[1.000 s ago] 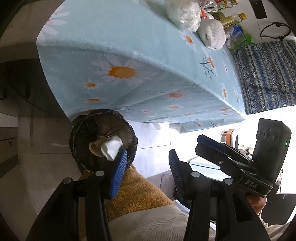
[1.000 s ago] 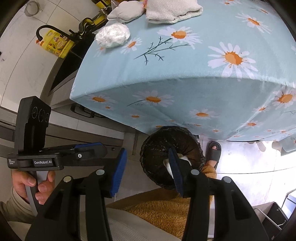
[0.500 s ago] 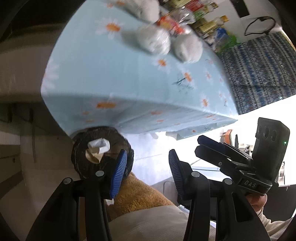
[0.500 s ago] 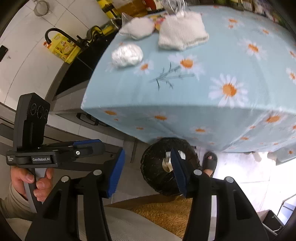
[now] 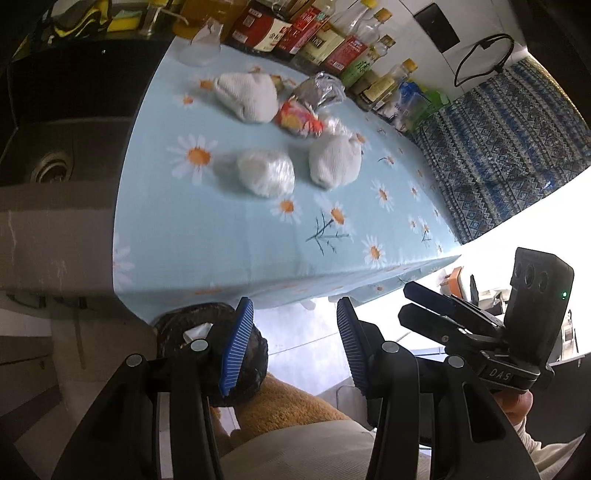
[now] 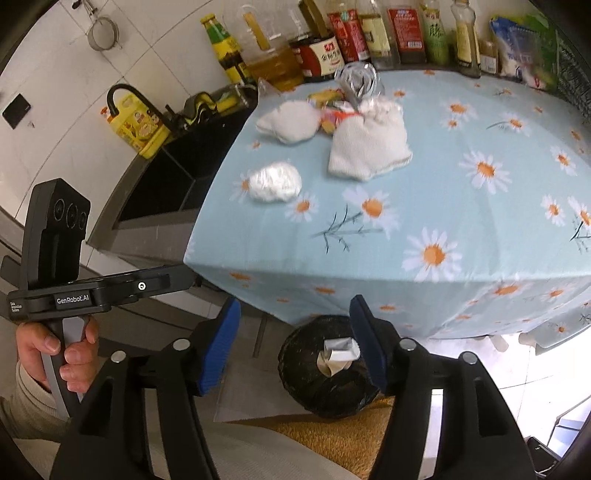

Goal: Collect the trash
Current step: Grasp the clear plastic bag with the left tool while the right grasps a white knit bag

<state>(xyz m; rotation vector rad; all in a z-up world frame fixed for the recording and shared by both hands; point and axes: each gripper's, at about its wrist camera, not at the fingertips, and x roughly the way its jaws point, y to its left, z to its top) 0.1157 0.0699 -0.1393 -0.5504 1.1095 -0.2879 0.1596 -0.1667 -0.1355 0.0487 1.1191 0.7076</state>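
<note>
Daisy-printed pale blue cloth covers the table [image 6: 461,229] ahead of me, with a row of sauce and oil bottles [image 6: 369,33] along its far edge and a dark sink [image 5: 55,147] beside it. On the cloth lie a crumpled clear plastic wad [image 6: 275,181], two white cloth bundles [image 6: 369,146] and a colourful snack wrapper [image 5: 299,119]. My left gripper [image 5: 293,349] hangs empty, jaws parted. My right gripper [image 6: 293,343] has just been opening, nothing between its pads. Below the table edge sits the black-lined round bin [image 6: 325,384] with white paper scraps [image 6: 338,354] inside.
</note>
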